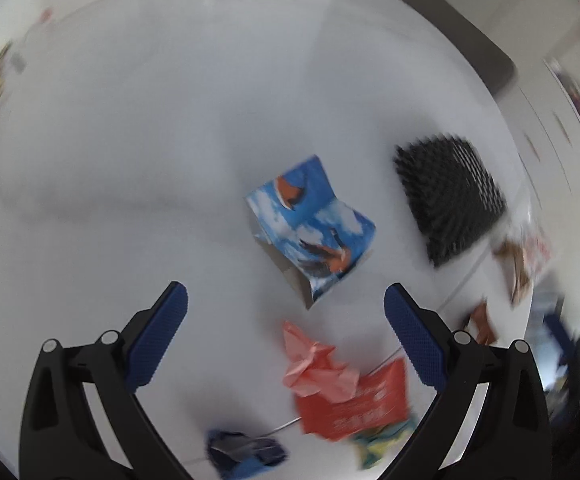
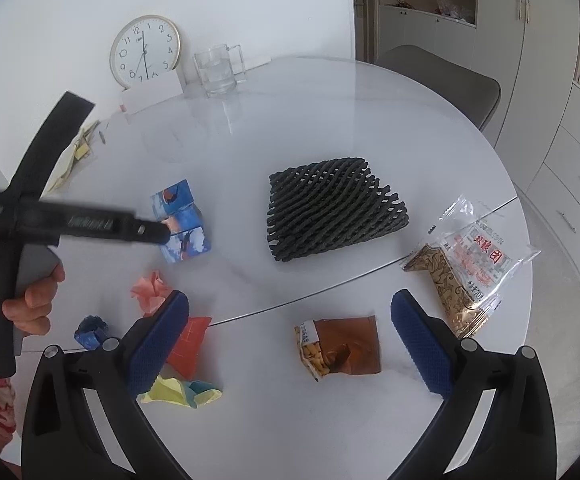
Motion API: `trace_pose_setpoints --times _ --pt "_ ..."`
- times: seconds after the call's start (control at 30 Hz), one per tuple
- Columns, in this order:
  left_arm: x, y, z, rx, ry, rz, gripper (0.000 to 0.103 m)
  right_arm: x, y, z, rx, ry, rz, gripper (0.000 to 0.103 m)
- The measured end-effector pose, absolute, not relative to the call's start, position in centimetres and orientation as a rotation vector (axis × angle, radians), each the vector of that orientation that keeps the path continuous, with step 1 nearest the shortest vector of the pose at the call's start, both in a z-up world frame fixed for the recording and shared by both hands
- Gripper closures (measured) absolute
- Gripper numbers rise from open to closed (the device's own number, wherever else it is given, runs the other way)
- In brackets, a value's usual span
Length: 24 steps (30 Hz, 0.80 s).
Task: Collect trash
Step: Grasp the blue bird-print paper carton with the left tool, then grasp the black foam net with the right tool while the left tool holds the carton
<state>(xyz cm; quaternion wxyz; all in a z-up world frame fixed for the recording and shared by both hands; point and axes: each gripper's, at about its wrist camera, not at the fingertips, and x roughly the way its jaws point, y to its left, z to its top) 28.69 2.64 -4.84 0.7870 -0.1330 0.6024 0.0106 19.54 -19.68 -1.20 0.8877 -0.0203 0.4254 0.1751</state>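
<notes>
A: Entry, largest first. One round white table [image 2: 329, 120]. On it, one black foam net [image 2: 331, 208], lying flat at mid-table, long axis running left-right in the right wrist view.

B: Trash count?

A: One blue printed carton [image 1: 309, 228], flattened, long axis diagonal from upper left to lower right in the left wrist view. One clear snack bag [image 2: 473, 256] near the right edge. One brown wrapper [image 2: 341, 346], one red packet [image 1: 353, 404], one pink paper ball [image 1: 313, 364], one yellow-blue crumple [image 2: 182, 392], one blue wad [image 2: 92, 330].

B: Jaws?

A: Left gripper [image 1: 286, 332]: wide apart, empty, above the pink ball. Right gripper [image 2: 290, 340]: wide apart, empty, brown wrapper between the tips (no contact visible).

B: Room?

A: Bare table left of the carton; clock [image 2: 144, 50] and glass mug [image 2: 218, 70] at the far edge.
</notes>
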Motion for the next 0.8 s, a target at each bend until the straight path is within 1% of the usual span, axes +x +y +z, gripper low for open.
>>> trace_pose_setpoints --times 0.17,0.5,0.53,0.57,0.6,0.63,0.67,0.7,0.73,0.8 --pt "29.5 1.7 -4.8 -0.472 1.272 0.222 0.009 19.0 -21.7 -1.1 -0.016 0.868 0.374 0.003" --pt "32.9 -4.4 -7.5 -0.404 1.313 0.383 0.009 18.5 -25.5 -1.8 0.018 0.886 0.368 0.003" --pt "33.0 -4.7 -7.6 -0.385 1.306 0.388 0.013 18.6 -25.6 -1.8 0.018 0.886 0.365 0.003" --pt "33.1 -5.0 -7.8 -0.359 1.302 0.398 0.02 18.7 -25.8 -1.8 0.017 0.886 0.364 0.003" --pt "33.2 -5.2 -7.9 -0.33 1.3 0.403 0.025 18.7 -25.8 -1.8 0.016 0.885 0.363 0.003" --pt "33.3 -5.4 -8.1 -0.31 1.304 0.403 0.034 18.8 -25.8 -1.8 0.016 0.885 0.361 0.003" --pt "33.3 -5.5 -8.1 -0.292 1.299 0.4 0.035 19.0 -25.8 -1.7 0.017 0.886 0.36 0.003" --pt "33.2 -5.7 -7.8 -0.28 1.287 0.392 0.046 19.1 -25.7 -1.7 0.018 0.885 0.361 0.003" --pt "33.2 -5.7 -7.5 -0.271 1.277 0.38 0.054 19.3 -25.6 -1.7 0.02 0.884 0.361 0.003" --pt "33.5 -5.7 -7.4 -0.267 1.295 0.348 0.054 19.7 -25.2 -1.7 0.017 0.888 0.363 0.003"
